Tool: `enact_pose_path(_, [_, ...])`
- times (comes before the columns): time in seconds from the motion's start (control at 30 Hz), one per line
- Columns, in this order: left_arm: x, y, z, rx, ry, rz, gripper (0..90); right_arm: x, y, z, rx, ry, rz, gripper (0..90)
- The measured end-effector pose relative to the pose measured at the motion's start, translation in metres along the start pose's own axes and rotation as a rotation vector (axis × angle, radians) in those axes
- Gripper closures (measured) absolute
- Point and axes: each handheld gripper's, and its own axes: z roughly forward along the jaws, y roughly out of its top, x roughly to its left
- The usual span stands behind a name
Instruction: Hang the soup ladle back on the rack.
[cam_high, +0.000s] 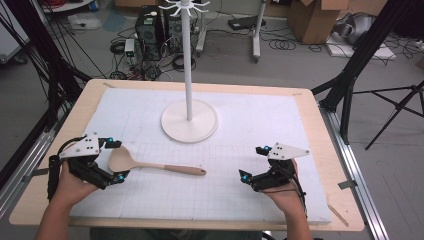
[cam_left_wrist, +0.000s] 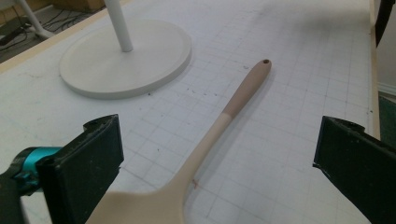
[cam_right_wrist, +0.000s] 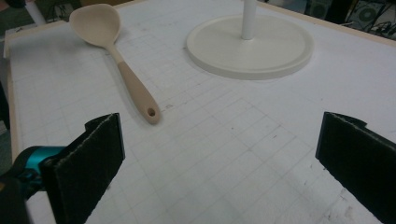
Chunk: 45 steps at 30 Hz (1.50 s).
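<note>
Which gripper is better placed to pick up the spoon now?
Left. The left gripper is open with the bowl end of the spoon between its fingers. The right gripper, also open, sits apart from the handle tip with bare mat between.

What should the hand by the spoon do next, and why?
Probably close the left gripper on the bowl of the beige wooden spoon. Its jaws stand open on either side of the bowl, and the spoon lies flat on the white gridded mat, unheld, near the white hook stand.
</note>
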Motion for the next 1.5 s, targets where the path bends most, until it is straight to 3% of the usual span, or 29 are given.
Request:
enact_pose_path(0.3, [0.005, 0.029, 0.029, 0.09, -0.06, 0.063, 1.7, -0.001, -0.002, 0.003, 0.02, 0.006, 0.001, 0.1])
enact_pose_path(0.6, [0.0, 0.046, 0.068, 0.21, -0.117, 0.109, 1.7, -0.002, -0.003, 0.003, 0.018, 0.009, -0.002, 0.1])
enact_pose_path(0.8, [-0.002, 0.049, 0.095, 0.31, -0.153, 0.131, 1.7, -0.002, -0.003, 0.003, 0.018, 0.012, 0.001, 0.1])
enact_pose_path(0.97, [-0.006, 0.053, 0.114, 0.413, -0.184, 0.18, 1.7, -0.002, -0.003, 0.004, 0.022, 0.017, -0.001, 0.1])
enact_pose_path(1.07, [-0.007, 0.055, 0.124, 0.469, -0.18, 0.199, 1.7, -0.001, -0.003, 0.005, 0.024, 0.02, -0.004, 0.1])
enact_pose_path(1.37, [-0.008, 0.051, 0.146, 0.567, -0.182, 0.213, 2.1, -0.001, -0.003, 0.007, 0.031, 0.031, -0.006, 0.2])
enact_pose_path(1.5, [-0.007, 0.047, 0.151, 0.616, -0.189, 0.219, 6.7, 0.0, -0.003, 0.008, 0.041, 0.034, -0.007, 0.1])
